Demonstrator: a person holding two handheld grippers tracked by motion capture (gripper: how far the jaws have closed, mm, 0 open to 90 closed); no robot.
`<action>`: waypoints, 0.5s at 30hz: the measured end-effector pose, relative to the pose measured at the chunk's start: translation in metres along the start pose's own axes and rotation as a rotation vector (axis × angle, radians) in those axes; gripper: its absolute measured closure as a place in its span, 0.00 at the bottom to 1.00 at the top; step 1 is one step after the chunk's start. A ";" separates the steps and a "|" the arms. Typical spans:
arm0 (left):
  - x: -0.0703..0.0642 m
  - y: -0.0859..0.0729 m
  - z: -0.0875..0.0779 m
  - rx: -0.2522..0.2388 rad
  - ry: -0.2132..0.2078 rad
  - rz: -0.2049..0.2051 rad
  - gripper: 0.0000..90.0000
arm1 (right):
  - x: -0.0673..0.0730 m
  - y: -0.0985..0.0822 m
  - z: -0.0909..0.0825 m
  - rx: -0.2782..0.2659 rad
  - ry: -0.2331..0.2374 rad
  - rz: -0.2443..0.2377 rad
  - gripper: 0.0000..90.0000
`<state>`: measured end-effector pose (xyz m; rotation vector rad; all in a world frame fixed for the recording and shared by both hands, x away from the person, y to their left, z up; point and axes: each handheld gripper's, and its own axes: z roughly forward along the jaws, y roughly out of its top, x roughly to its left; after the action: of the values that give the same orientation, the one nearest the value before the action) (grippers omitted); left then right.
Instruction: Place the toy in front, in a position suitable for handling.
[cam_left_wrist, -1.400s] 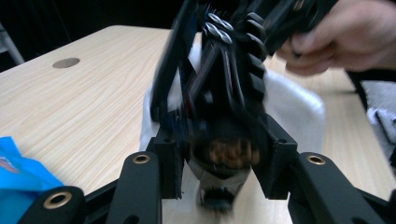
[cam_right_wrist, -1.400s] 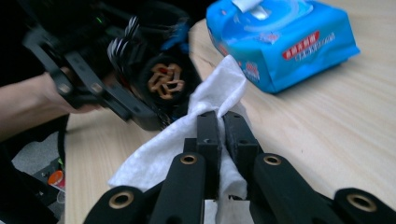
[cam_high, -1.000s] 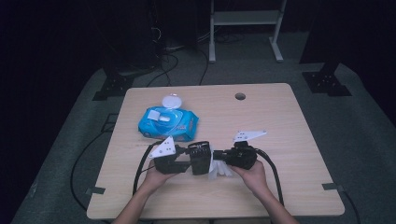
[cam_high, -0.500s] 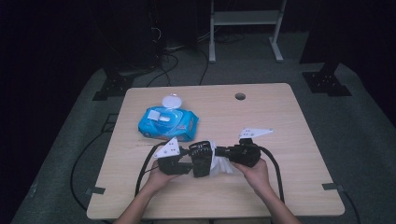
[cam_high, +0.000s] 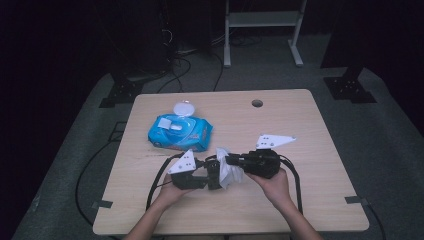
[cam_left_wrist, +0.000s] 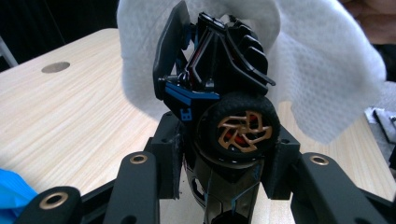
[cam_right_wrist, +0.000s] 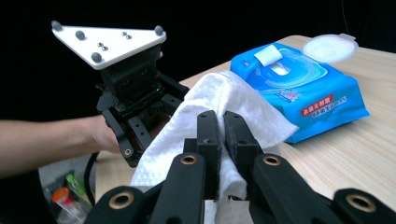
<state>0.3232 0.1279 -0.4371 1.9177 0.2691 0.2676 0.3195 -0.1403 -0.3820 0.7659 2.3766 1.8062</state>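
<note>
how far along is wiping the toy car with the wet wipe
Done: the blue wet-wipe pack lies with its round lid flipped open and one white wipe is out. In hand: the left tool clamps the black toy car with a gold-spoked wheel, and the right tool pinches the wipe, draped against the car. Left: probably more wiping; how clean the car is cannot be told.

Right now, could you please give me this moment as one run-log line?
left gripper: shut on toy car | right gripper: shut on wet wipe, against car | wipes pack: lid open, on table
</note>
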 end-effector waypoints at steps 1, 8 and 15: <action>-0.001 0.000 0.000 -0.003 0.002 0.002 0.63 | 0.002 0.000 0.001 0.013 -0.008 -0.018 0.95; -0.002 0.001 0.002 0.000 0.005 0.018 0.63 | -0.003 -0.003 -0.005 0.020 -0.033 -0.011 0.95; -0.005 0.002 0.001 0.006 0.002 0.039 0.63 | 0.005 0.000 -0.002 0.025 -0.020 -0.032 0.95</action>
<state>0.3187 0.1246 -0.4364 1.9302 0.2335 0.2948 0.3145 -0.1402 -0.3806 0.7406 2.3895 1.7522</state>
